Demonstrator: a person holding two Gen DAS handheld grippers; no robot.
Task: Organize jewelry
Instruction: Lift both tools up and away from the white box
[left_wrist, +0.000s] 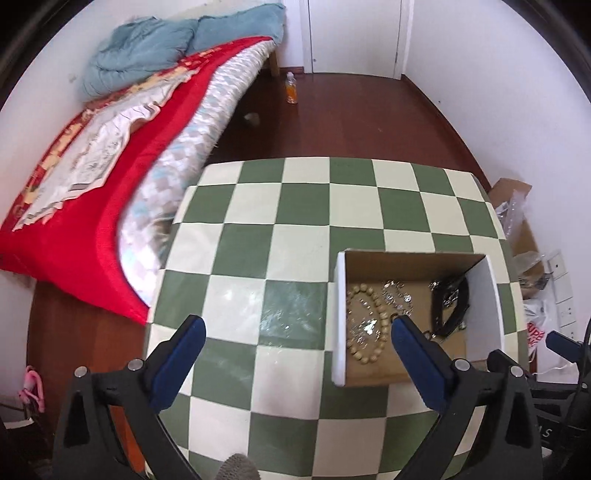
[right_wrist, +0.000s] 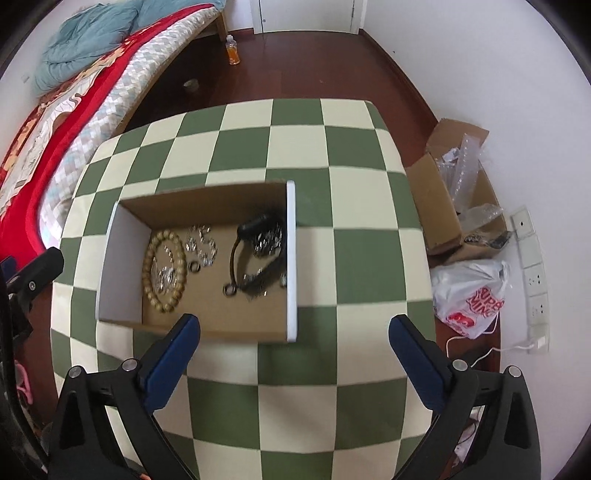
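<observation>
Both the left gripper (left_wrist: 295, 332) and the right gripper (right_wrist: 291, 330) are hanging wide open and empty, while the jewelry (right_wrist: 210, 254) is lying tangled in the cardboard box (right_wrist: 291, 258) at mid-frame, so grabbing one chain could be dragging others out.

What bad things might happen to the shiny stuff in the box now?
The silver chains lie partly inside and against the wooden bead bracelet, so lifting one might drag the other along. The black strap sits in a heap with more silver pieces at the box's right side, and pulling it could tangle them. Both the left gripper and right gripper are open and empty; thin chains may slip from wide fingers.
</observation>
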